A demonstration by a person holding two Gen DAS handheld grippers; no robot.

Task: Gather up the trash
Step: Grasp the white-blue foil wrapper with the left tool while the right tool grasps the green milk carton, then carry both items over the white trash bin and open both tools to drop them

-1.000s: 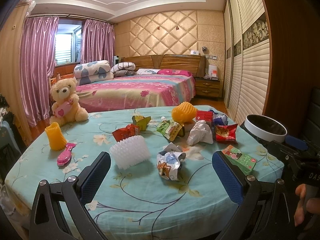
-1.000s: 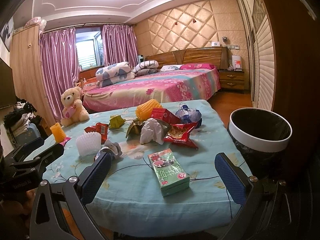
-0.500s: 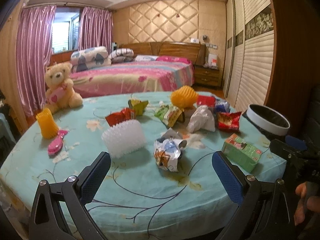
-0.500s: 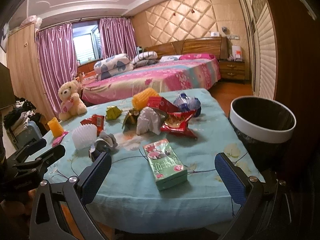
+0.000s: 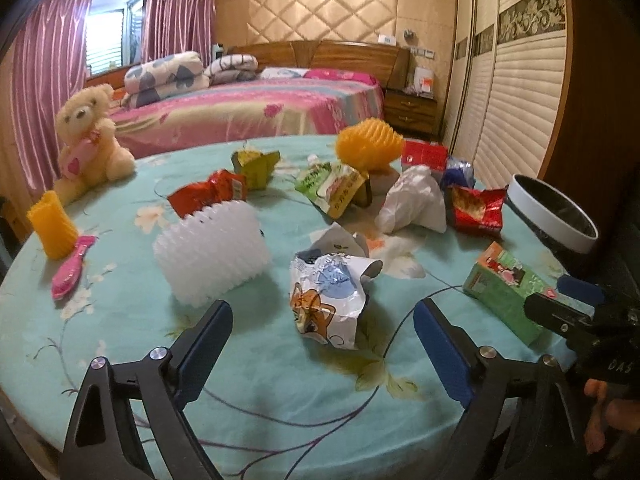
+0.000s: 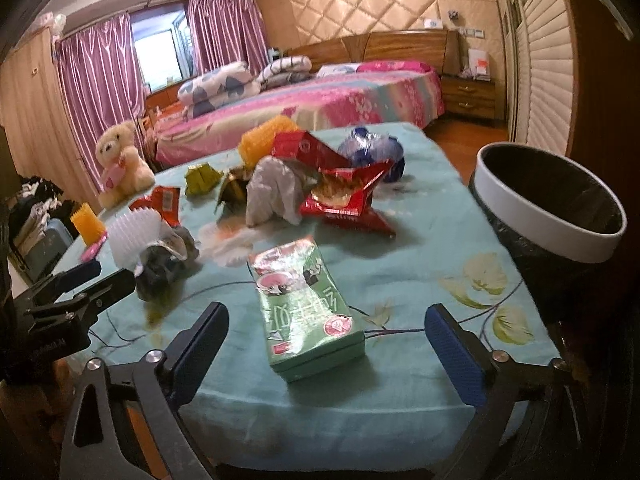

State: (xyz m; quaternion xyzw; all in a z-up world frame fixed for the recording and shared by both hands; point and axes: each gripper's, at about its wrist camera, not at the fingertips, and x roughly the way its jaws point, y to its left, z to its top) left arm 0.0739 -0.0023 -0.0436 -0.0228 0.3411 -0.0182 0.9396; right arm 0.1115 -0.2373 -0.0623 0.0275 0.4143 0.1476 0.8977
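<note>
Left wrist view: left gripper (image 5: 322, 344) empty, jaws wide but closing, pads clear of everything. Crumpled wrapper (image 5: 328, 300) with cartoon print dead ahead at 12 o'clock, between and just beyond the tips, lying on the table (image 5: 120, 344); thin glossy foil-paper, creased, no firm axis, likely to crush flat under the pads. White foam net (image 5: 212, 256) at 10 o'clock, ribbed, soft, springy. Green box (image 5: 506, 292) at 2 o'clock, near the right gripper's black frame. Bin (image 5: 560, 220) at 2 o'clock past the table edge, white rim, dark liner. Further back: red packet (image 5: 476, 210), white crumpled bag (image 5: 414, 202), orange net (image 5: 368, 146), teddy (image 5: 90, 132) at 10 o'clock. Right wrist view: right gripper (image 6: 326, 346) likewise empty, jaws closing from wide. Green box (image 6: 306, 304) between the tips at 12 o'clock, rigid printed carton, flat faces, long axis running away from the camera along the fingers, so narrow width offered across the jaws. Nearer to the right hand by far; wrapper nearer to the left. Bin (image 6: 560, 232) at 2 o'clock, just beside the table (image 6: 420, 280), mouth open and upright.
</note>
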